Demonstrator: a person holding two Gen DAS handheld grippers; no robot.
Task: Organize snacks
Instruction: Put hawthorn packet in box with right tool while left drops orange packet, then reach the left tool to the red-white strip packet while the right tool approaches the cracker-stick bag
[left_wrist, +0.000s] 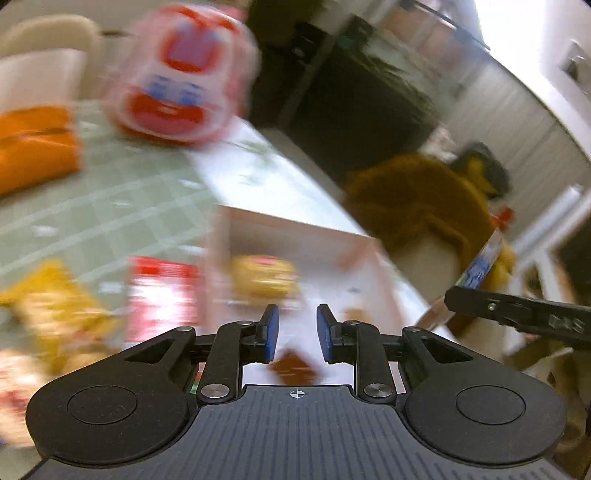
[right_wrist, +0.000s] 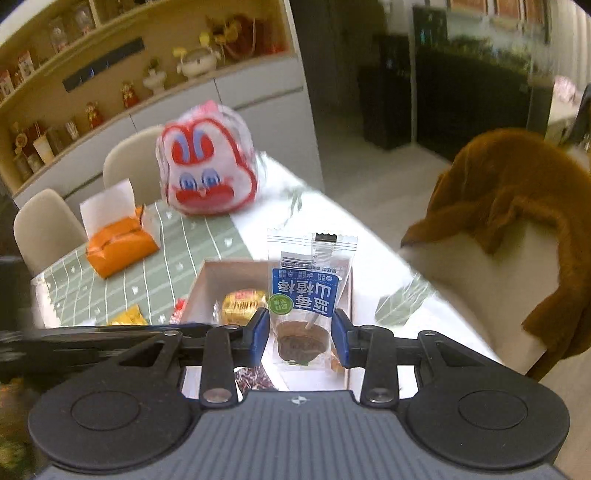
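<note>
My right gripper (right_wrist: 300, 338) is shut on a clear snack packet (right_wrist: 304, 295) with a blue label and a brown sweet inside, held upright over the open white box (right_wrist: 207, 280). In the box lies a yellow wrapped snack (right_wrist: 243, 304). In the blurred left wrist view my left gripper (left_wrist: 297, 332) stands open above the same box (left_wrist: 295, 236), nothing between its blue pads (left_wrist: 271, 332). A brown piece (left_wrist: 293, 367) shows below the gap. A red packet (left_wrist: 162, 295) and yellow packets (left_wrist: 48, 306) lie on the table left of the box.
A rabbit-faced bag (right_wrist: 207, 170) and an orange tissue box (right_wrist: 118, 247) sit on the green checked cloth (right_wrist: 173, 266). A chair draped with a brown coat (right_wrist: 517, 206) stands close on the right. Two pale chairs and a shelf wall are behind the table.
</note>
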